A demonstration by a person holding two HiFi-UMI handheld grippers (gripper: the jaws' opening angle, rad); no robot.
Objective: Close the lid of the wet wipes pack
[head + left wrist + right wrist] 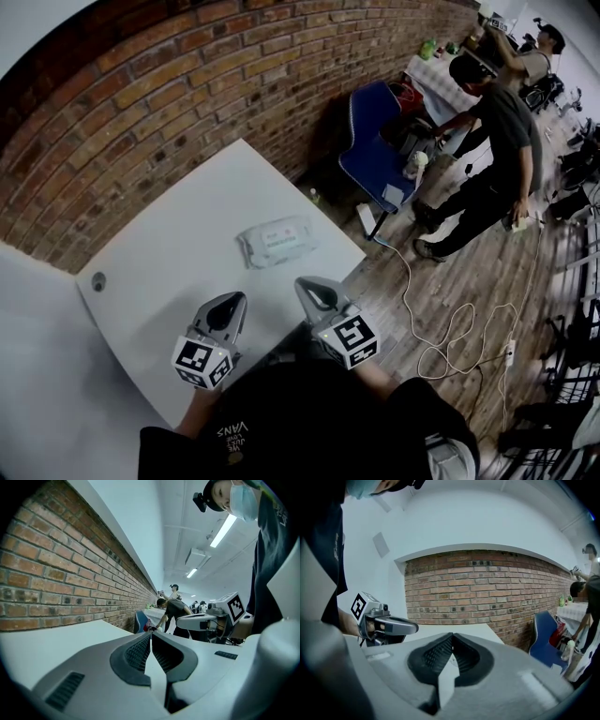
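Both left tongs (231,302) and right tongs (308,286), ribbed-padded, pinch together empty near the soft wipes pack (275,241).

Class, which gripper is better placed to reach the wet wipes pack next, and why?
Probably the right gripper: in the head view its shut, empty jaws sit slightly nearer the wet wipes pack than those of the left gripper.
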